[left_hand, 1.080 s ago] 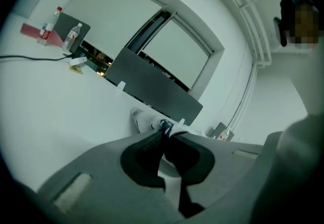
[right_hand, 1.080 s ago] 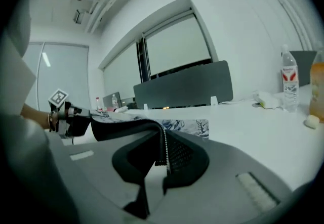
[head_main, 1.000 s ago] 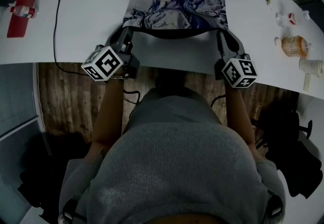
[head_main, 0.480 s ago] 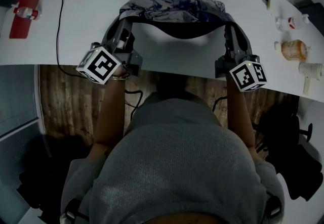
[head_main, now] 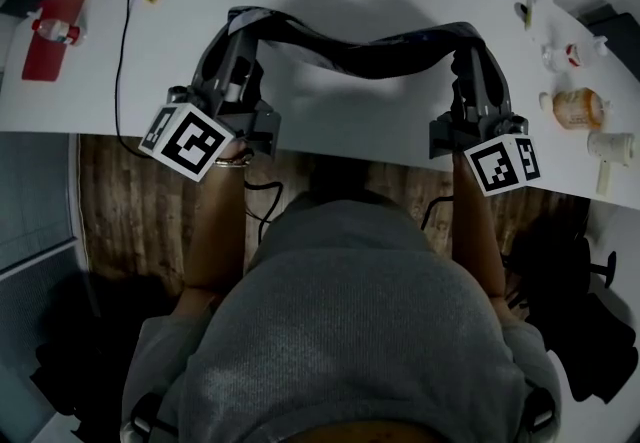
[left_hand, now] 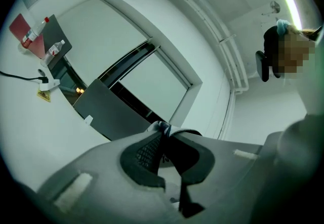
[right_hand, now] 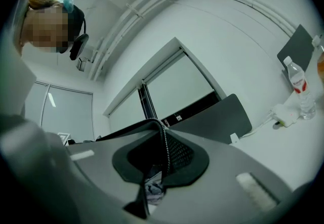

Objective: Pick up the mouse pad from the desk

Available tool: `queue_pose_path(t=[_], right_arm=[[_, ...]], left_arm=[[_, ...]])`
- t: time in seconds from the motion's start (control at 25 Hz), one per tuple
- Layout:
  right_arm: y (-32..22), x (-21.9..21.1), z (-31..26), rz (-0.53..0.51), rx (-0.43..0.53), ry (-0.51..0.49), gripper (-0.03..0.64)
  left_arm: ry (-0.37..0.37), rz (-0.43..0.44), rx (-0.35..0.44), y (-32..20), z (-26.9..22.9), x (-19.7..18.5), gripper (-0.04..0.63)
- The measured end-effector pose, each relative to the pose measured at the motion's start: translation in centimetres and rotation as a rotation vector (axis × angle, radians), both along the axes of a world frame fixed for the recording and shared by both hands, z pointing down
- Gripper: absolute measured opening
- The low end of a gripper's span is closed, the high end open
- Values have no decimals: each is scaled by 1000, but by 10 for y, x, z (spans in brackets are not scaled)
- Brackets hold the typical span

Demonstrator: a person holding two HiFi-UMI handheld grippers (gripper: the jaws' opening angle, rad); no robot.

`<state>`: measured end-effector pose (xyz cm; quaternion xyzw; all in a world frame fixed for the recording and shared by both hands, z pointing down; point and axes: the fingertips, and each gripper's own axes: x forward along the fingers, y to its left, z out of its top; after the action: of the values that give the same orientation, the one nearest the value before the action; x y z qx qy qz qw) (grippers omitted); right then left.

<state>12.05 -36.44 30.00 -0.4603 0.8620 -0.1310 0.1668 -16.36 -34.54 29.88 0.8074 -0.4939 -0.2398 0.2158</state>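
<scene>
Trainee: Why is the wide white desk [head_main: 340,116] bare under both pairs of jaws?

Operator: Because the thing that belongs there is in the air. The soft mouse pad with a printed fabric face and black rubber back [head_main: 350,53] is strung between the two pairs of jaws. Its middle sags below the held corners. As far as I can judge from the head view, it hangs clear of the top, so the pick-up looks all but done.

Trainee: Why two holds rather than one?

Operator: It's a floppy sheet. Held by one corner, I reckon it would fold and trail across the desk. So the left gripper [head_main: 238,23] pinches one near corner and the right gripper [head_main: 468,36] pinches the other. Each pair of jaws is closed down to the pad's thickness.

Trainee: Can you see that from the gripper views?

Operator: Yes. In the left gripper view a thin edge of the pad pokes out just past the tips of the pressed pads [left_hand: 146,153]. In the right gripper view a printed scrap of it hangs just below the closed jaws.

Trainee: And the small things?

Operator: The thin black cable [head_main: 120,51] lies well outside the left jaws. The orange pill bottle [head_main: 575,103] stands well outside the right jaws. Neither touches the pad, so I'd expect no snag.
</scene>
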Motion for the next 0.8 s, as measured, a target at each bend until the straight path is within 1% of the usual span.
queue_pose_path(t=[0.08,0.2,0.32,0.4,0.52,0.8], right_arm=[[2,-1,-10,-2,15,-19,26],[8,-3,-28,-11,45,-33,26],[14,-5,-44,-22,81,-14,28],[17,-7,-51,-25,103,1,28],[21,-9,-56,-31,117,7,28],[25,-6,-57,-30,112,6,28]], left_arm=[[-22,-6,28,2,-13,0,11],[-27,-11,66,6,-31,0,11],[-24,-7,92,10,-43,2,11],[-35,-7,102,12,-47,4,11],[-62,-17,104,14,-50,4,12],[-61,-26,84,18,-44,5,12]])
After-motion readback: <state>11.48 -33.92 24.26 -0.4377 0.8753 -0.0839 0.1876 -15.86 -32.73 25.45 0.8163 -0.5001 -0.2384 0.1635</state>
